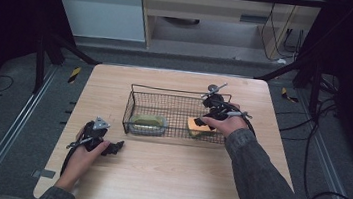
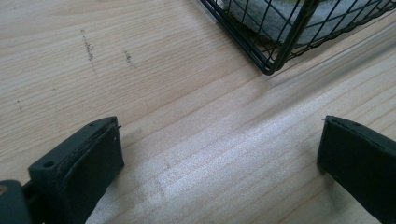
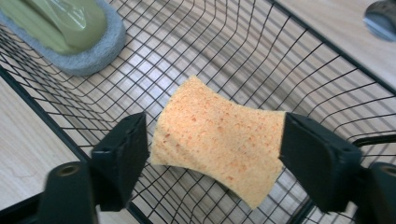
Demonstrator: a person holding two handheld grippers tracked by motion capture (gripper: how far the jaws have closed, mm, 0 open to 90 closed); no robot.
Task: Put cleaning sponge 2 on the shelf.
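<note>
An orange sponge (image 3: 219,140) sits between the jaws of my right gripper (image 3: 215,140), its sides pinched in by them. It is held inside the black wire basket (image 1: 180,91), at its right end, where the high view shows the orange sponge (image 1: 195,126) under my right gripper (image 1: 203,121). A green sponge with a grey pad (image 1: 147,123) lies in the basket's left end and shows as the green sponge (image 3: 70,28) in the right gripper view. My left gripper (image 1: 117,147) rests on the table in front of the basket's left corner, and the left gripper (image 2: 222,140) is open with bare wood between its jaws.
The basket's near corner (image 2: 268,70) stands just ahead of the left gripper. A small grey object (image 3: 383,18) lies on the table beyond the basket's far wall. The wooden table (image 1: 165,179) has free room in front of the basket. Cables trail on the floor at the right.
</note>
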